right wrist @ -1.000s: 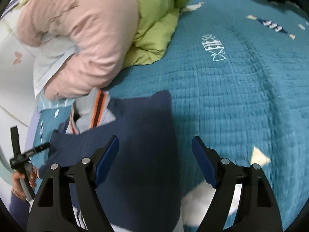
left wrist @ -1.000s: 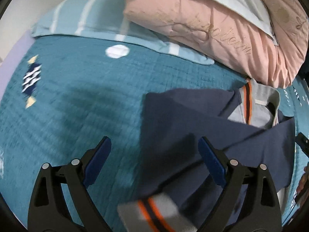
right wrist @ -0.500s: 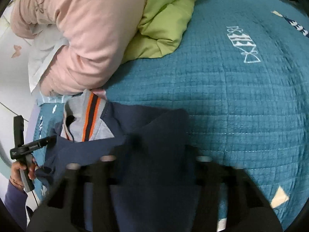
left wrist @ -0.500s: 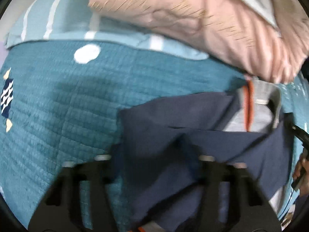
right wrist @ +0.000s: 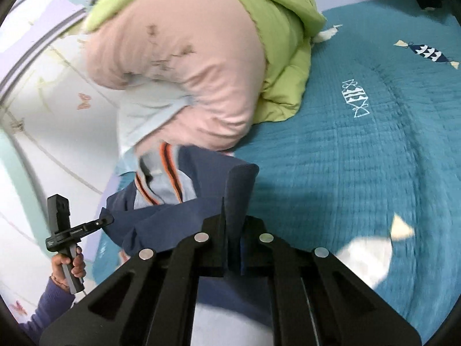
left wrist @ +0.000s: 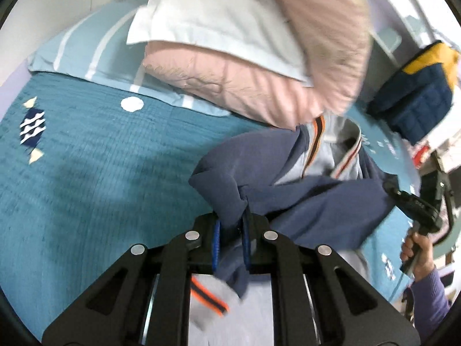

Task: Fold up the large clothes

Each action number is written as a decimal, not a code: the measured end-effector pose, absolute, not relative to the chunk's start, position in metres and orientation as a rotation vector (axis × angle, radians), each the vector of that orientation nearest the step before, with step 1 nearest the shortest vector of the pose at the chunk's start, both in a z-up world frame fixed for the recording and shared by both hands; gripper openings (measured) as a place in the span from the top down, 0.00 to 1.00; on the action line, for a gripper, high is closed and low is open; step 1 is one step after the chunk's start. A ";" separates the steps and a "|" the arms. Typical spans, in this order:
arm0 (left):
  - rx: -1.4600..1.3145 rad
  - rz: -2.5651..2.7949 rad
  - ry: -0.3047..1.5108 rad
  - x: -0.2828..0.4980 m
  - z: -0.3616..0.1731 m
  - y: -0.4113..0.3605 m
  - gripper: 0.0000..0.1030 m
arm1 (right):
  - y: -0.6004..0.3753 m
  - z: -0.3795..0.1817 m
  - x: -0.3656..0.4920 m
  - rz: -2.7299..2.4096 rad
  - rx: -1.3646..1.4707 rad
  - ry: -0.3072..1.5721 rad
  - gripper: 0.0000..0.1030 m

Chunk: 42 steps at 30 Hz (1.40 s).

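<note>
A navy top with a grey collar and orange-black stripes lies on the teal bedspread. My left gripper is shut on a bunched navy fold of it and holds it lifted off the bed. A grey striped cuff hangs below the jaws. In the right wrist view my right gripper is shut on another navy edge of the top, which stands up between the jaws. The collar lies to the left, against the pink duvet.
A rolled pink duvet with a white pillow and a light-blue striped pillow fills the head of the bed. A green quilt lies beside it. A navy-yellow bag stands at the right. Open bedspread lies right of the top.
Both grippers were open above the flat top one second ago. Both have closed on its navy fabric and lifted the pinched folds off the bed.
</note>
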<state>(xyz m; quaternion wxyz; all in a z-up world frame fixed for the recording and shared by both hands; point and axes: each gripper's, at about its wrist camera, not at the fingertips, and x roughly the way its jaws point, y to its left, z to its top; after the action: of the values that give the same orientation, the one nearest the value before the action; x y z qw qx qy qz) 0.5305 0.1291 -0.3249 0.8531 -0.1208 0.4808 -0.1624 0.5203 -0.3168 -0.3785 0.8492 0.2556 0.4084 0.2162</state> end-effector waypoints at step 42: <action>-0.337 -0.130 1.230 0.270 -0.391 0.160 0.17 | -0.269 -0.473 0.219 0.128 0.540 1.339 1.00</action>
<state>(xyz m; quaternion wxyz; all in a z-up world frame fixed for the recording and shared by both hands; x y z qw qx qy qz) 0.2702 0.1601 -0.3915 0.8016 -0.1571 0.5736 -0.0606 0.2187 -0.2691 -0.4734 0.7487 0.2469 0.6124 0.0584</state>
